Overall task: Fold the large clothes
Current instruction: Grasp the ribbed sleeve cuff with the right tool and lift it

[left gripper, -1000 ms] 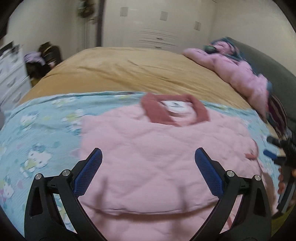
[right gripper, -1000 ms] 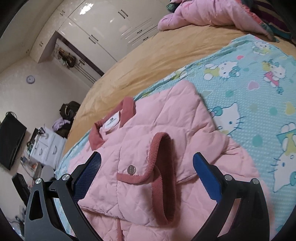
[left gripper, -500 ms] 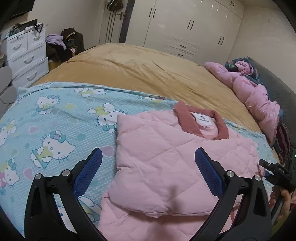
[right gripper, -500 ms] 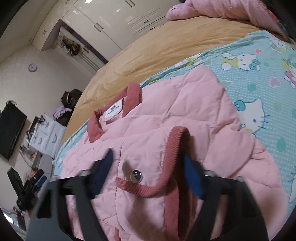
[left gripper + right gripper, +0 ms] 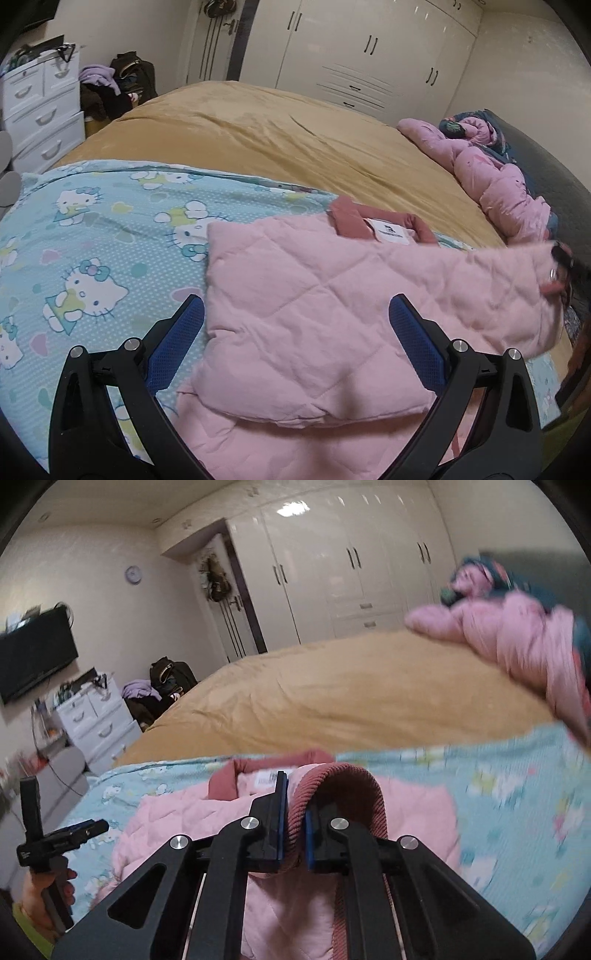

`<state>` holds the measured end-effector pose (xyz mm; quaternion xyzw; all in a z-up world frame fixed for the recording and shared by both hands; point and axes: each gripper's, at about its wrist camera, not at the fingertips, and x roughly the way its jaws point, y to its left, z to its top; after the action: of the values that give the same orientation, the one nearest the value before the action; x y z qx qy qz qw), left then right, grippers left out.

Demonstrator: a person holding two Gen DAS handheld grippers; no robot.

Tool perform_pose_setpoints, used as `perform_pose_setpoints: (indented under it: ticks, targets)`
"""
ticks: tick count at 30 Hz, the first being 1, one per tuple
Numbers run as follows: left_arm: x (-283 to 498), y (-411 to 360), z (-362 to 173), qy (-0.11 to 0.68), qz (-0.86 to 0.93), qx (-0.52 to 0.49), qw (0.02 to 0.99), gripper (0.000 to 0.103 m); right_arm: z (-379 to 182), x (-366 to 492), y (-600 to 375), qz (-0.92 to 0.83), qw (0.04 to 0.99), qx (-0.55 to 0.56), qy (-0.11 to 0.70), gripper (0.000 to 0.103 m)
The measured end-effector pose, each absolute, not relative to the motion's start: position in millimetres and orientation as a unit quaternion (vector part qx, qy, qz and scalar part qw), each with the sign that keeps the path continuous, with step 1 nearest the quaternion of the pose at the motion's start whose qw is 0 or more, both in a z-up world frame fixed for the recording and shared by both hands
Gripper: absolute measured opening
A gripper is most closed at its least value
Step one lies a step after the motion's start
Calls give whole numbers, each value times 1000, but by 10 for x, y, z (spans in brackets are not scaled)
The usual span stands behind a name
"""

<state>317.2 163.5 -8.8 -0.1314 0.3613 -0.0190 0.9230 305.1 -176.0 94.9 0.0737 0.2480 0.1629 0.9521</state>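
Observation:
A pink quilted jacket (image 5: 314,314) with a dark red collar (image 5: 351,221) lies on the Hello Kitty sheet (image 5: 92,258), its left sleeve folded over the body. My left gripper (image 5: 295,332) is open and empty, just above the folded part. My right gripper (image 5: 294,819) is shut on the jacket's ribbed dark red cuff (image 5: 340,786) and holds the right sleeve (image 5: 517,280) raised off the bed. In the left wrist view the right gripper (image 5: 561,269) shows blurred at the far right edge.
A tan blanket (image 5: 277,147) covers the far half of the bed. A heap of pink bedding (image 5: 498,173) lies at the far right by the headboard. A white drawer unit (image 5: 40,118) and bags stand left of the bed; wardrobes (image 5: 369,55) line the back wall.
My right gripper has closed on the sleeve cuff and lifted it, tilting up toward the room. My left gripper has drifted slightly and stays open.

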Motion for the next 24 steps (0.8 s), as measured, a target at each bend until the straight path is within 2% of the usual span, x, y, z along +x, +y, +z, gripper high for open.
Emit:
perform_pose_setpoints:
  ticks: [4, 17, 20, 22, 24]
  targets:
    - [3230, 1527, -181, 375, -37, -141, 915, 94, 947, 3179, -1799, 136, 959, 47, 245, 7]
    - [3352, 1188, -414, 406, -75, -130, 901, 94, 381, 3146, -2111, 110, 946, 128, 278, 7]
    - [3357, 1126, -452, 412, -82, -125, 899, 82, 321, 3135, -2105, 107, 944, 129, 285, 7]
    - [3369, 1093, -472, 416, -81, -121, 898, 64, 278, 3155, -2123, 106, 941, 130, 294, 7]
    - [3378, 1049, -493, 420, -87, -123, 895, 53, 261, 3157, -2138, 107, 940, 132, 296, 7]
